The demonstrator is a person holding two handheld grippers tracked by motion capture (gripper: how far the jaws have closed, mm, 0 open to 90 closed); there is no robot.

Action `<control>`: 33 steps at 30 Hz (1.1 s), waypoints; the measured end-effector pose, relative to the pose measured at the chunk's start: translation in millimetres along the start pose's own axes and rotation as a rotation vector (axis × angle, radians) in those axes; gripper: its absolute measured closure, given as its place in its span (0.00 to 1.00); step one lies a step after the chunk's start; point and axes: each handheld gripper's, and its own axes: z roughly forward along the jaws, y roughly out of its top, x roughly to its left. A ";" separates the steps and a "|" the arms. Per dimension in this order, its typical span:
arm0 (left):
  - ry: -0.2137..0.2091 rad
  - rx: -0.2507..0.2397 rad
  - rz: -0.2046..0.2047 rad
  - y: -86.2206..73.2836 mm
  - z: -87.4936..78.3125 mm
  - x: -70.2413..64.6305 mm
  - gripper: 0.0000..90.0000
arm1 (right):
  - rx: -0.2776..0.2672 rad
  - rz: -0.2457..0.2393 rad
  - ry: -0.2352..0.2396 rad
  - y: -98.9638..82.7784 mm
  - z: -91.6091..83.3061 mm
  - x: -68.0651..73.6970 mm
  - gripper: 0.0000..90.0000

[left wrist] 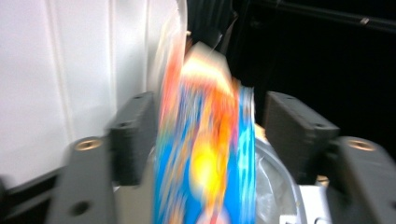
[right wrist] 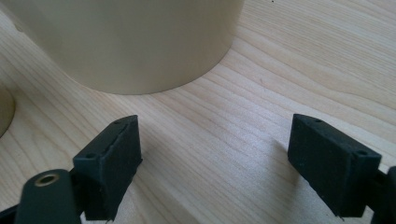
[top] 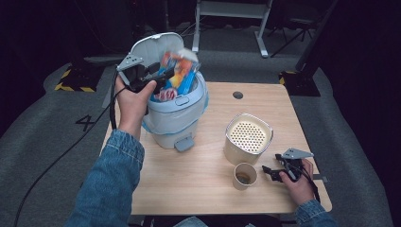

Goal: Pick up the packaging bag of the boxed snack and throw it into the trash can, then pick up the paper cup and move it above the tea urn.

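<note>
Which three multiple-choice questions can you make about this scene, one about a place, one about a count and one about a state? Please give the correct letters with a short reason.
1. Where is the colourful packet?
A. over the open pedal bin
B. flat on the table
C. inside the paper cup

2. How many containers stand on the table besides the bin?
A. one
B. two
C. four

3. In what state are the right tongs?
A. shut on the cup
B. shut on nothing
C. open, holding nothing

Answers:
1 A: the high view shows the packet at the bin's mouth, at the left tongs, with the lid up.
2 B: a cream canister with a perforated top and a paper cup stand there.
3 C: the right gripper view shows bare wood between the parted jaws.
</note>
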 end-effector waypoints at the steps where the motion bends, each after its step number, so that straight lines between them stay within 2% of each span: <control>1: 0.002 0.006 0.011 0.6 -1.9 -0.2 0.37 | 0.000 0.000 0.000 0.0 0.0 0.0 0.19; 4: 0.004 0.021 0.032 1.8 -10.3 -2.3 0.35 | 0.000 0.001 0.000 0.0 0.0 0.0 0.19; 9: -0.015 0.078 0.098 -1.8 -26.7 -10.1 0.36 | 0.000 0.001 0.000 0.0 0.0 0.0 0.19; 13: -0.057 0.115 0.118 -8.0 -45.5 -16.9 0.36 | 0.001 0.002 0.000 0.2 0.0 0.0 0.19; 17: -0.077 0.128 0.138 -12.0 -57.8 -21.0 0.37 | 0.001 0.002 0.000 0.2 0.0 0.0 0.19; 27: -0.137 0.186 0.198 -33.5 -83.5 -34.3 0.38 | 0.002 0.008 -0.008 0.0 -0.4 0.9 0.19; 31: -0.159 0.196 0.204 -48.7 -91.8 -37.3 0.38 | 0.000 0.011 -0.016 -1.4 -1.9 3.0 0.20; 33: -0.172 0.219 0.215 -60.6 -94.1 -38.3 0.37 | -0.001 0.013 -0.007 -3.6 -5.0 4.2 0.23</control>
